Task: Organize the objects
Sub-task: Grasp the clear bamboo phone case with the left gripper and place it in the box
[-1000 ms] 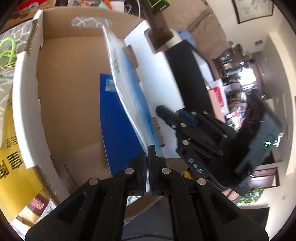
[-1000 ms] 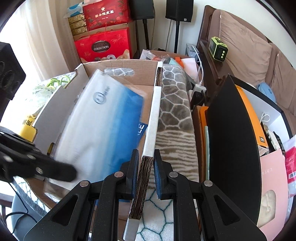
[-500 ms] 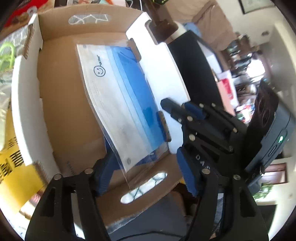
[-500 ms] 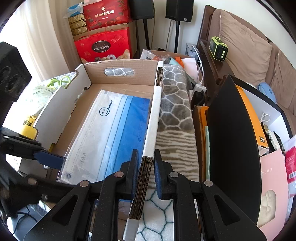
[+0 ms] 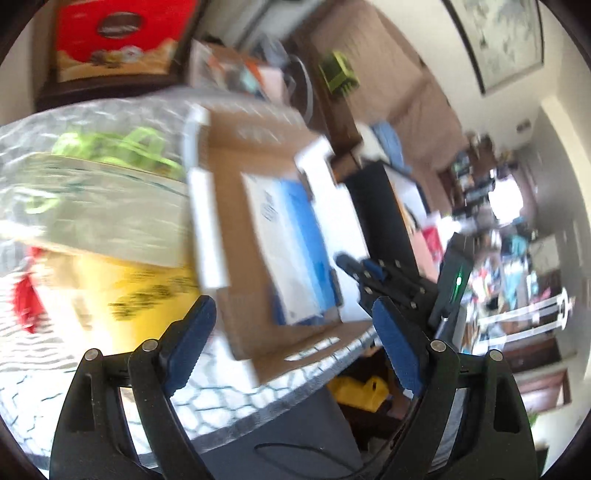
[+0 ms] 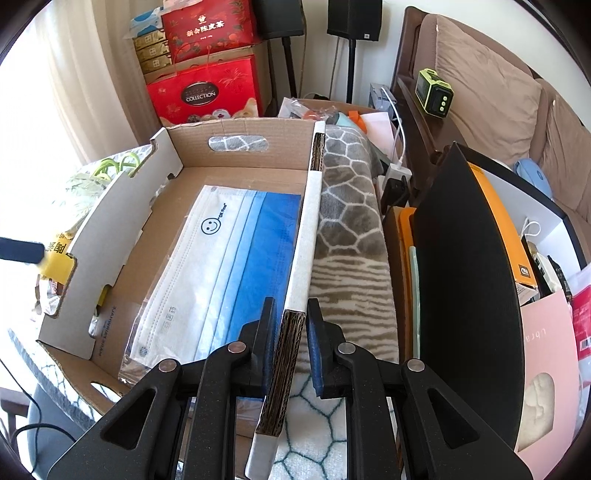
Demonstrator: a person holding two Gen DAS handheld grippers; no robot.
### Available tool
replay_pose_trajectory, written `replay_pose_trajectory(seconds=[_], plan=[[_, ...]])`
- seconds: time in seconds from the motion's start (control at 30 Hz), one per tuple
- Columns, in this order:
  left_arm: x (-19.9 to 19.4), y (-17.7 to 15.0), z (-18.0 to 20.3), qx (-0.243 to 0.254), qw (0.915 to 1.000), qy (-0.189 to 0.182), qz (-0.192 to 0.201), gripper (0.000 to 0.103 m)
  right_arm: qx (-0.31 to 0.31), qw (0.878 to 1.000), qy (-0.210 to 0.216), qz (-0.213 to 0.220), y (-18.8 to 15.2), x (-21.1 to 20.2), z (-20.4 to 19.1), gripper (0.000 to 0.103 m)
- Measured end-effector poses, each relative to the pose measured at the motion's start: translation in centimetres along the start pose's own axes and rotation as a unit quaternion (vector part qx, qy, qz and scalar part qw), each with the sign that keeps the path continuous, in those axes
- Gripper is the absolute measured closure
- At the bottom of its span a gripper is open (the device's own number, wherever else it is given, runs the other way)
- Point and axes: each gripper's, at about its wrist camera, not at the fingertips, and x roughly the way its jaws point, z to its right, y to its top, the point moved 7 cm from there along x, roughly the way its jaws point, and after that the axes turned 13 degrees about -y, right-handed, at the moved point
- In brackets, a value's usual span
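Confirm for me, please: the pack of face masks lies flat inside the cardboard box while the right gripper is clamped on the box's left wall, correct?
Not quite. The right gripper is clamped on the right wall of the cardboard box, the one beside the patterned blanket, as the right wrist view shows. The pack of face masks does lie flat inside the box.

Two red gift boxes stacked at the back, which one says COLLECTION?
The lower red gift box, the bigger one standing behind the cardboard box: it bears a dark oval label reading COLLECTION. The upper red gift box carries gold Chinese characters instead.
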Motion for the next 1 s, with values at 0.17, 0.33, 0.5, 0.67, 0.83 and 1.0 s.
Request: replay_pose_trajectory(seconds=[0.17, 0.33, 0.5, 0.67, 0.83, 1.0], plan=[[-1.1, 2.8, -2.7, -0.047, 0.9968, 0.018, 0.062, 0.017, 0.001, 1.000, 0.000, -0.001, -0.1, 0.1, 0.0, 0.088], [-3.6, 3.4, -7.2, -0.087, 0.9901, 0.036, 0.104, 0.017, -0.002, 1.000, -0.006, -0.002, -0.1, 0.1, -0.1, 0.088], [-4.0, 4.0, -11.7, -0.141, 0.9805, 0.024, 0.134, 0.017, -0.002, 1.000, -0.005, -0.003, -0.1, 0.2, -0.2, 0.088], [-4.3, 5.6, -14.6, -0.169, 0.9689, 0.005, 0.181, 0.018, -0.005, 1.000, -0.007, -0.005, -0.3, 0.3, -0.2, 0.088], [-3.5, 6.5, -15.3, -0.174, 0.9679, -0.016, 0.180, 0.040, -0.003, 1.000, -0.005, -0.007, -0.3, 0.3, -0.2, 0.088], [-3.1, 6.9, -14.9, -0.166, 0.9706, -0.003, 0.174, 0.083, -0.004, 1.000, -0.006, -0.008, -0.3, 0.3, -0.1, 0.088]])
